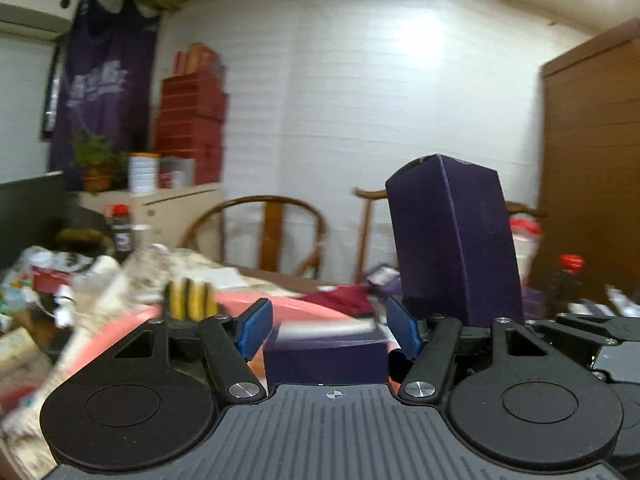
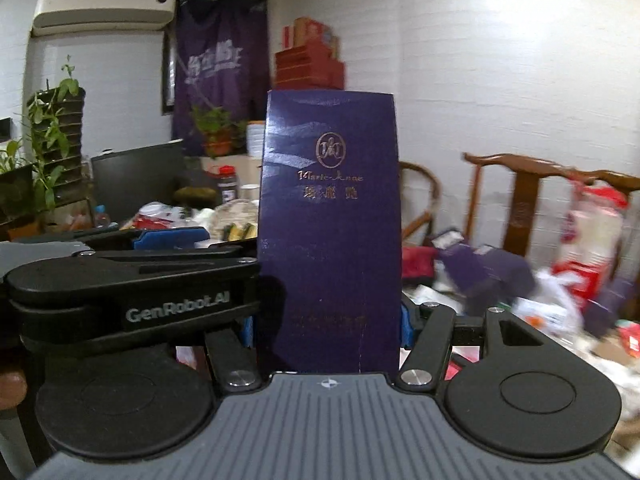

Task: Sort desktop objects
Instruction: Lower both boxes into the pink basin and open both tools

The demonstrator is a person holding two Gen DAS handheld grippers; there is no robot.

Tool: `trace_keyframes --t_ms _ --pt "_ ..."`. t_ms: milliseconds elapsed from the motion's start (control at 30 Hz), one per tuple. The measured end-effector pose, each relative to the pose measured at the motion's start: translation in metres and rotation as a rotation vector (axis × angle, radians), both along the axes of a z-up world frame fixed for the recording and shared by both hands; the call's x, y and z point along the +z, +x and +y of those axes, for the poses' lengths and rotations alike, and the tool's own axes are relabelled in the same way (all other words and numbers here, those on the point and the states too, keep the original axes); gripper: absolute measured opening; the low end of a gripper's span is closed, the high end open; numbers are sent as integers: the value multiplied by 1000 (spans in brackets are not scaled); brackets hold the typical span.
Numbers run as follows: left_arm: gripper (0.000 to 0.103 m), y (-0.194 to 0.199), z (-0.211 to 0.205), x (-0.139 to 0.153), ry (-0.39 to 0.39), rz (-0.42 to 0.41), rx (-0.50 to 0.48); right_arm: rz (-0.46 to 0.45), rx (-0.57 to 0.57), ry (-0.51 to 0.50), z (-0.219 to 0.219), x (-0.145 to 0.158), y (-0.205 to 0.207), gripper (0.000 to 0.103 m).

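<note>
Box (image 2: 329, 216), tall purple carton, stands upright pinched low in my right gripper (image 2: 326, 332); left gripper (image 1: 326, 326) spread, holding nothing. Probably light, thin-walled, crushable; I judge a gentle grip across the narrow sides best.

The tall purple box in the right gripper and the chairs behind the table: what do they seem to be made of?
The tall purple box looks like thin printed cardboard with a slight sheen: crisp folded edges, light glare and gold lettering on its face. The right gripper is clamped on its lower end. The chairs look like varnished brown wood, with a curved glossy rail; the blur leaves the exact finish open.
</note>
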State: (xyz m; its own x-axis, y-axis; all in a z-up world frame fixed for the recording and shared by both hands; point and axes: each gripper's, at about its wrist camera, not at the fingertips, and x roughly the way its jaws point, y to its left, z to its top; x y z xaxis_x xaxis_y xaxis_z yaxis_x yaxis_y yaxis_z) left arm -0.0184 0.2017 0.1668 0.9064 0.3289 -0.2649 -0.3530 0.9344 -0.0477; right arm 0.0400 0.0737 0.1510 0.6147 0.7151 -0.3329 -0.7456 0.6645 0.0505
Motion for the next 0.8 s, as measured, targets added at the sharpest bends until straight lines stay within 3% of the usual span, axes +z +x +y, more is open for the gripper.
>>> trace_keyframes --t_ms 233,367,467,567,667,800 --pt "79 43 62 -16 -54 131 109 101 35 -77 79 -17 46 68" --pt "89 36 78 -26 -84 124 153 88 41 -98 78 -26 46 75" --pt "89 21 87 -23 -85 110 183 67 47 -82 79 -19 40 78" --pt "91 4 83 -15 -21 105 215 60 51 -31 52 -10 34 79" --pt "95 -12 74 -11 1 87 224 74 48 42 3 -1 26 87" --pt "98 -39 37 -14 -32 56 119 90 15 62 -74 -8 17 89"
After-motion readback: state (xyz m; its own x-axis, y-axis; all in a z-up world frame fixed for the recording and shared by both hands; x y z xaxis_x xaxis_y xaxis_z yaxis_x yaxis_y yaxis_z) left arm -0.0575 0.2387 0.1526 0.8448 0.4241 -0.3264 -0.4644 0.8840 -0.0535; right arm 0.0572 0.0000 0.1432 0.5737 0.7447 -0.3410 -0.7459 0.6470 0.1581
